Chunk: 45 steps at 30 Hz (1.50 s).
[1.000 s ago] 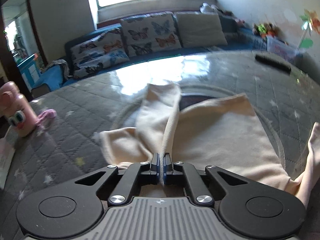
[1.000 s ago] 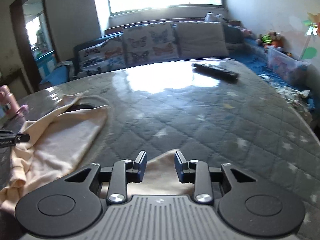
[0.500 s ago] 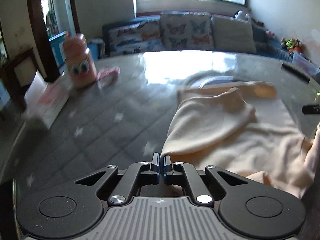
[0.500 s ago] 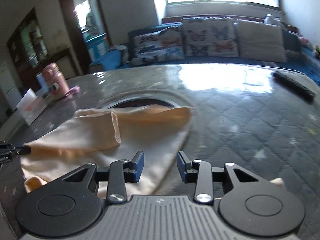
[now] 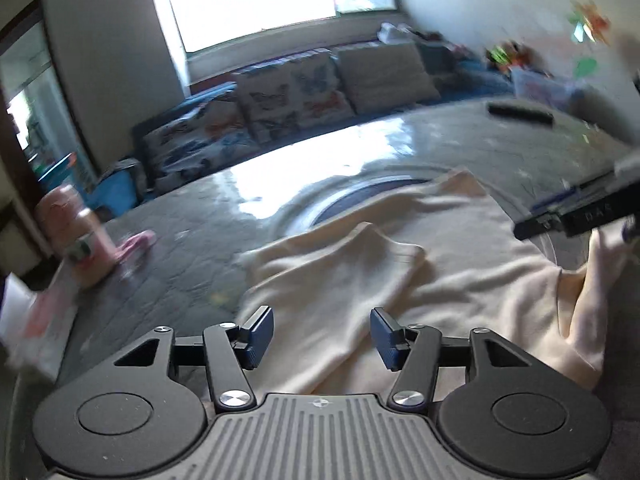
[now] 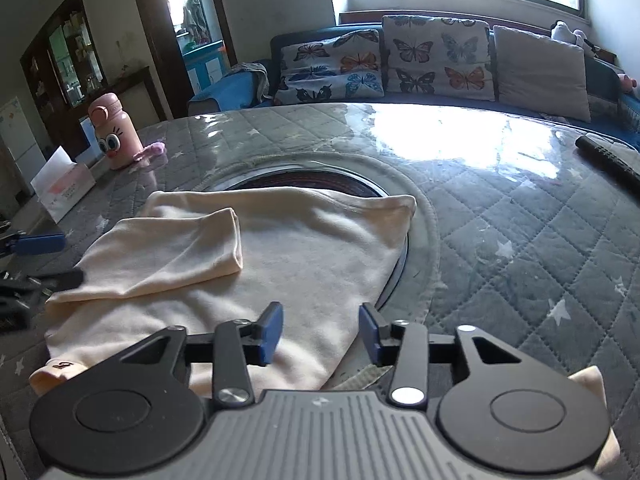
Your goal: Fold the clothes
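On the far left of my right-wrist view sit the tissue box (image 6: pixel 60 188) and the pink bottle (image 6: pixel 114 136), both well clear of the work, so I ignore them. Next comes my left gripper (image 5: pixel 322 334), and here is the change: a moment ago its jaws were pinched shut on a sleeve of the cream garment (image 6: pixel 280 256), and now they stand wide apart with nothing between them, hovering just above the cloth. The sleeve (image 6: pixel 180 248) I was carrying now lies folded inward across the left part of the body, flat enough, its cuff pointing toward the middle. The garment itself is spread on the quilted counter (image 6: pixel 520 240), partly covering the dark round opening (image 6: pixel 320 182) in it. I take that to mean the left sleeve fold is done and released. Moving right, my right gripper (image 6: pixel 322 334) also has its jaws open and empty, poised over the garment's near hem; in the left-wrist view some cloth bunches up at the right edge beneath that tool, so I judge the other sleeve needs bringing in next. Far right, a dark remote (image 6: pixel 608 158) lies well apart
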Motion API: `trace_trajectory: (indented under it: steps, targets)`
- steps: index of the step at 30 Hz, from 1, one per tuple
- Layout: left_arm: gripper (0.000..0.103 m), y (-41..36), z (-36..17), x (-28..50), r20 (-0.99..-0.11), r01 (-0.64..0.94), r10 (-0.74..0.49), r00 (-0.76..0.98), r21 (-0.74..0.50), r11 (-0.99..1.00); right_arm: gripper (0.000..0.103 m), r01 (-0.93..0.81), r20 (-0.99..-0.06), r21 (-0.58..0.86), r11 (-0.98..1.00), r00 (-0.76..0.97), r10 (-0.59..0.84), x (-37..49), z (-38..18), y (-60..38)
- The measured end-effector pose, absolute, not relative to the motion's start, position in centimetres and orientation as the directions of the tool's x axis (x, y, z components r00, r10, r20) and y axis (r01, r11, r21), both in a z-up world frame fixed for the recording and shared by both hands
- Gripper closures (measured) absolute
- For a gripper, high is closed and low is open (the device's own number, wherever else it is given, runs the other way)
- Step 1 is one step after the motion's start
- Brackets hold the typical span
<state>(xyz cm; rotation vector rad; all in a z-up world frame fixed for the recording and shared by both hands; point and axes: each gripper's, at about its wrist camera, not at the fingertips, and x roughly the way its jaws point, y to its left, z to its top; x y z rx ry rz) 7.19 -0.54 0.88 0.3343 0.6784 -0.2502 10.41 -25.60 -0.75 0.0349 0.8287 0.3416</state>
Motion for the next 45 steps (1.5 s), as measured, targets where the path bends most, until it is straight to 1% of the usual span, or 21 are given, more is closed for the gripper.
trace_trajectory:
  steps: [4,5,6,7,9,10,11,13,16,18,22,24,26,29,31,33,34,35,37,41,45]
  targets:
    - [0.047,-2.4,-1.4,9.7,-0.695,0.372,-0.127,0.708,0.214,0.903,0.058,-0.281,-0.72,0.168,0.945,0.62,0.312,11.0,-1.1,-25.6]
    - [0.047,-2.6,-1.7,10.1,-0.702,0.378,-0.129,0.701,0.212,0.901,0.055,-0.28,-0.72,0.169,0.945,0.619,0.313,11.1,-1.2,-25.6]
    - [0.048,-2.7,-2.1,10.4,-0.708,0.385,-0.133,0.694,0.208,0.899,0.047,-0.278,-0.721,0.171,0.945,0.619,0.312,11.2,-1.3,-25.6]
    - [0.052,-2.7,-2.3,10.6,-0.712,0.391,-0.14,0.688,0.201,0.898,0.045,-0.276,-0.721,0.171,0.946,0.619,0.311,11.3,-1.4,-25.6]
    - [0.065,-2.6,-2.8,11.1,-0.723,0.391,-0.138,0.677,0.195,0.899,0.045,-0.274,-0.721,0.173,0.946,0.619,0.311,11.5,-1.6,-25.7]
    - [0.08,-2.5,-3.0,11.3,-0.726,0.39,-0.138,0.673,0.19,0.901,0.045,-0.273,-0.723,0.173,0.946,0.617,0.31,11.7,-1.7,-25.7]
    - [0.091,-2.3,-3.0,11.4,-0.725,0.385,-0.143,0.674,0.18,0.905,0.045,-0.272,-0.724,0.174,0.947,0.616,0.31,11.9,-1.7,-25.6]
    - [0.097,-1.5,-2.4,11.4,-0.708,0.361,-0.144,0.691,0.166,0.918,0.045,-0.269,-0.726,0.173,0.948,0.615,0.307,12.2,-1.8,-25.3]
    - [0.099,0.0,-0.9,11.1,-0.666,0.306,-0.126,0.735,0.16,0.939,0.045,-0.263,-0.727,0.169,0.95,0.617,0.301,12.4,-2.0,-25.2]
    - [0.1,1.9,0.4,10.9,-0.632,0.247,-0.092,0.769,0.162,0.955,0.045,-0.259,-0.728,0.167,0.951,0.618,0.296,12.4,-2.0,-25.3]
    - [0.1,6.6,2.4,10.6,-0.595,0.112,0.001,0.804,0.153,0.982,0.045,-0.248,-0.728,0.162,0.955,0.623,0.285,12.5,-2.0,-25.3]
    - [0.1,9.0,2.8,10.4,-0.595,0.048,0.047,0.803,0.144,0.988,0.045,-0.245,-0.727,0.158,0.957,0.627,0.28,12.4,-1.9,-25.3]
    - [0.099,10.3,2.8,10.2,-0.608,0.025,0.061,0.792,0.131,0.991,0.045,-0.241,-0.728,0.154,0.958,0.628,0.275,12.5,-2.0,-25.3]
    - [0.098,9.3,2.4,9.4,-0.622,0.089,0.023,0.783,0.149,0.985,0.044,-0.235,-0.729,0.156,0.959,0.627,0.273,12.5,-2.2,-25.2]
    - [0.097,7.5,1.9,8.9,-0.631,0.156,-0.024,0.775,0.154,0.976,0.044,-0.237,-0.732,0.154,0.959,0.624,0.272,12.5,-2.2,-24.9]
    - [0.093,5.5,1.3,8.9,-0.642,0.216,-0.07,0.763,0.151,0.965,0.044,-0.241,-0.733,0.152,0.959,0.623,0.273,12.5,-2.1,-24.8]
    - [0.086,4.5,1.0,8.9,-0.651,0.247,-0.094,0.754,0.148,0.958,0.044,-0.244,-0.733,0.151,0.958,0.622,0.274,12.5,-2.1,-24.7]
    - [0.073,3.6,0.7,9.0,-0.656,0.271,-0.111,0.747,0.148,0.951,0.044,-0.245,-0.733,0.15,0.958,0.623,0.275,12.5,-2.0,-24.6]
    - [0.06,1.8,0.0,9.2,-0.667,0.318,-0.14,0.732,0.154,0.935,0.044,-0.249,-0.73,0.151,0.957,0.624,0.278,12.5,-1.9,-24.6]
    - [0.059,-0.8,-1.5,9.8,-0.698,0.383,-0.164,0.697,0.169,0.908,0.044,-0.25,-0.729,0.154,0.956,0.625,0.281,12.7,-1.9,-24.6]
    - [0.059,-1.5,-2.6,10.6,-0.72,0.393,-0.16,0.675,0.167,0.904,0.044,-0.251,-0.73,0.157,0.955,0.621,0.284,12.9,-2.0,-24.5]
